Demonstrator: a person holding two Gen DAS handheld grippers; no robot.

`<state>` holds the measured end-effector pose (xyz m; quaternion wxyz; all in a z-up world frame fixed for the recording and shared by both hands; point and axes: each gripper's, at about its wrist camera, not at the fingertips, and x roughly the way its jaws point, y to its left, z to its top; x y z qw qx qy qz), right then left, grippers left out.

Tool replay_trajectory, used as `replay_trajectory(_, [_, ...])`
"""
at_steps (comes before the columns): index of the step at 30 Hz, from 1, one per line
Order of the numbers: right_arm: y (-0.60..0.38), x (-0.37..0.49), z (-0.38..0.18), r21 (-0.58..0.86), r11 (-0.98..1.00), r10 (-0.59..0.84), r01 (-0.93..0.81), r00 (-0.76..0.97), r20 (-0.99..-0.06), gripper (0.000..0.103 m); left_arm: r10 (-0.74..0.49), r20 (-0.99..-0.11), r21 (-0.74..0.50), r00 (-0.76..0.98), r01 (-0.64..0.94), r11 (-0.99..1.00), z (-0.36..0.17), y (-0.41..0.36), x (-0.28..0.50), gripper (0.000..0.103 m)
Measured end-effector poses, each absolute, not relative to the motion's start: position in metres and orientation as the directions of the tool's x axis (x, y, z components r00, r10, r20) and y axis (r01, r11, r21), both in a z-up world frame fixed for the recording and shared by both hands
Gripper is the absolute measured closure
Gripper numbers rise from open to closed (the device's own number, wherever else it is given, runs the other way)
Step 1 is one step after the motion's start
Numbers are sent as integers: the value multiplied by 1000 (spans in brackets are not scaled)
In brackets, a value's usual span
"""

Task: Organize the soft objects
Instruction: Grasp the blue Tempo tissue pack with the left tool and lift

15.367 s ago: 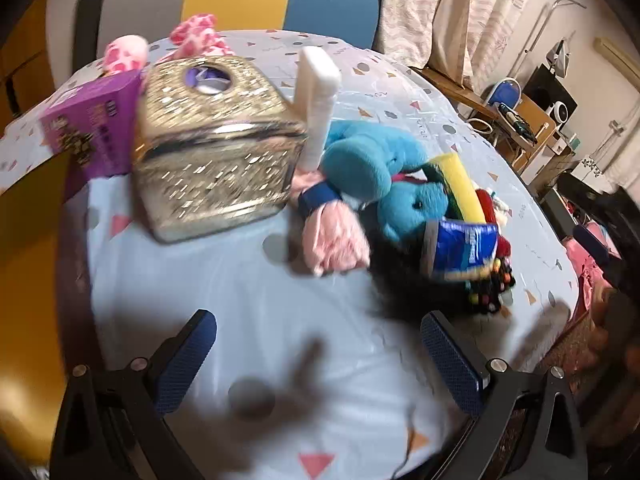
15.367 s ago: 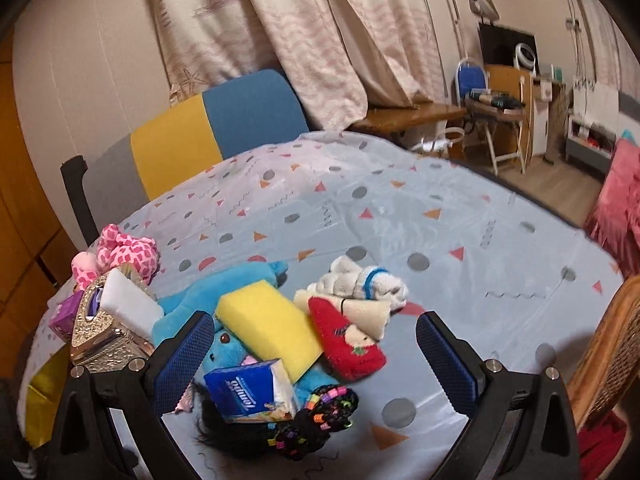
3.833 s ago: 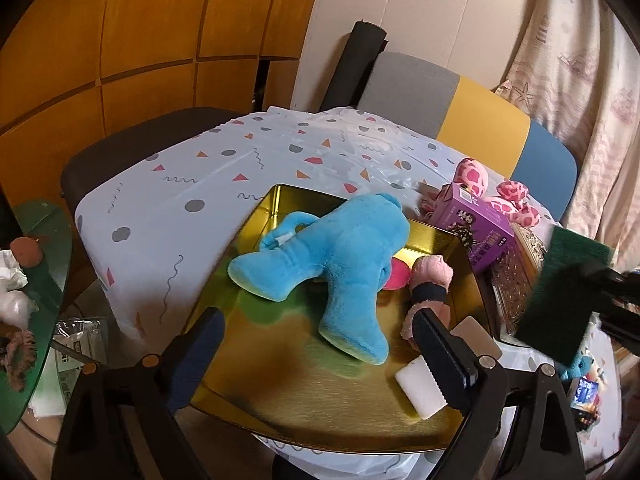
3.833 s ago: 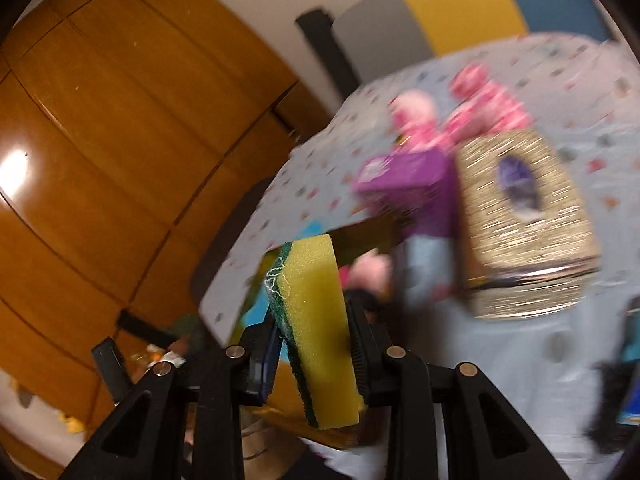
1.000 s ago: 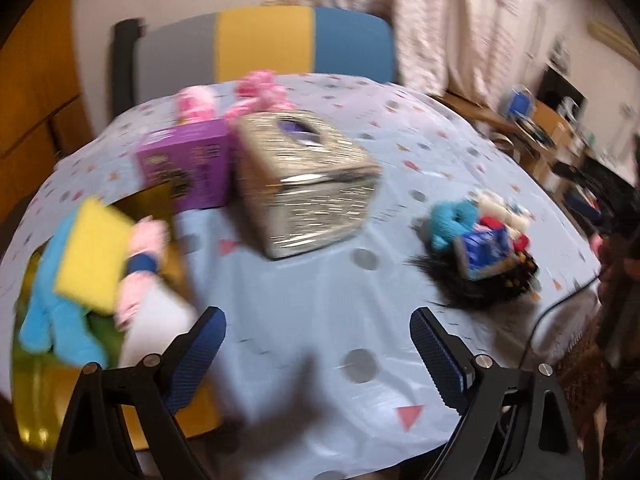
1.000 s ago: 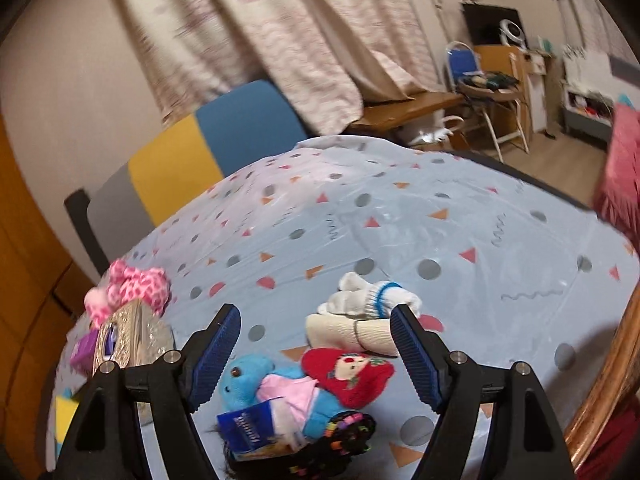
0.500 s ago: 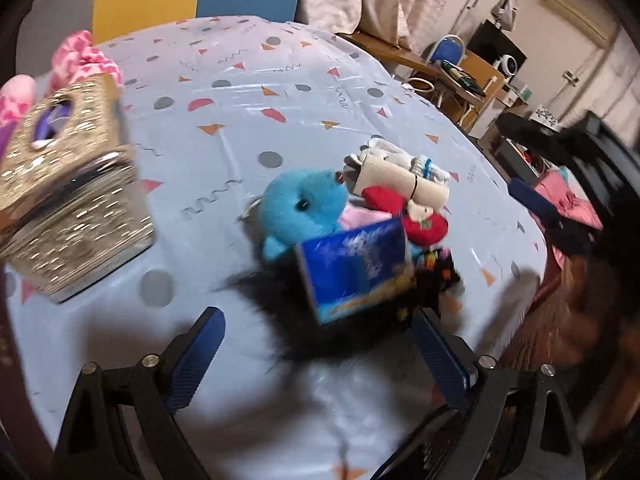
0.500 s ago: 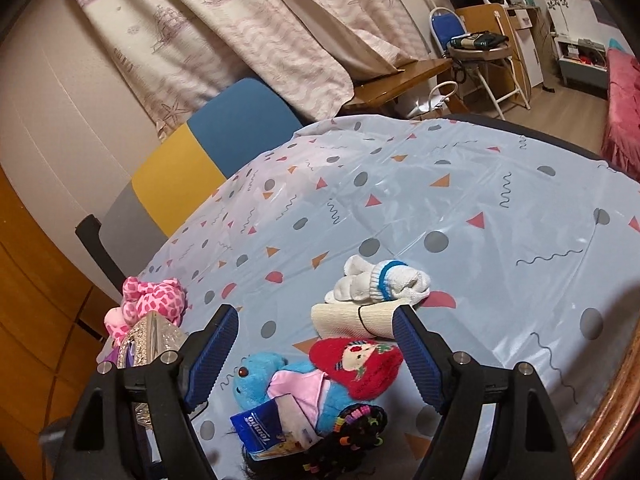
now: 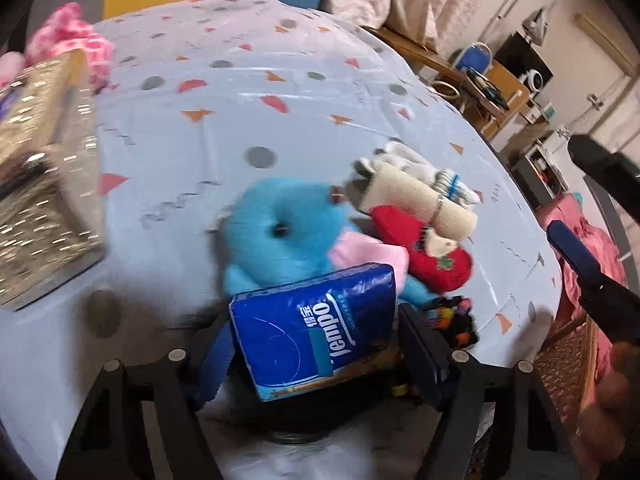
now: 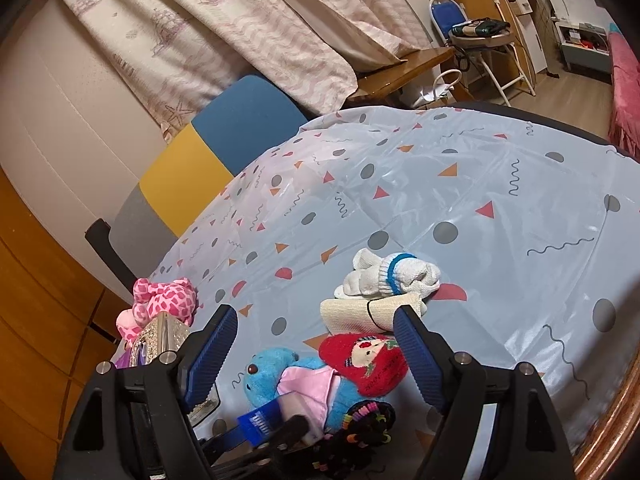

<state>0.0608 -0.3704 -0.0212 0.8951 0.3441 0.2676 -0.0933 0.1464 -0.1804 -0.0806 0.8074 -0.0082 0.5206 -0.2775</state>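
The left gripper [image 9: 316, 344] is closing its jaws around the blue tissue pack [image 9: 316, 328]; whether the pads touch it yet is hard to tell; the blue plush toy [image 9: 280, 232] sits at twelve o'clock from the pack, the red doll [image 9: 432, 256] at two o'clock; the gold box [image 9: 40, 184] at ten o'clock shows fully only in this view; the right gripper [image 10: 316, 352] hangs wide apart and empty; only its view shows the white socks [image 10: 384, 276] clearly, at one o'clock, and the pink plush [image 10: 164, 300] at nine.

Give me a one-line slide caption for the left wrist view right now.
Left gripper closing around a blue Tempo tissue pack atop a pile with a blue plush toy and red-haired doll.
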Motion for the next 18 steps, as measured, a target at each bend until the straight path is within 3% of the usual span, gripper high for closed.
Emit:
replay_trajectory(8, [-365,70,-25,505,768,-5,393,793,-610,21,-466,-797,-321,384,384,866,-64,-105,131,26])
replay_trajectory(18, [-313,75,-49,416,820,96,393,623,-777,21,-292,-815,-79,501,403,912,-78,-45,82,26])
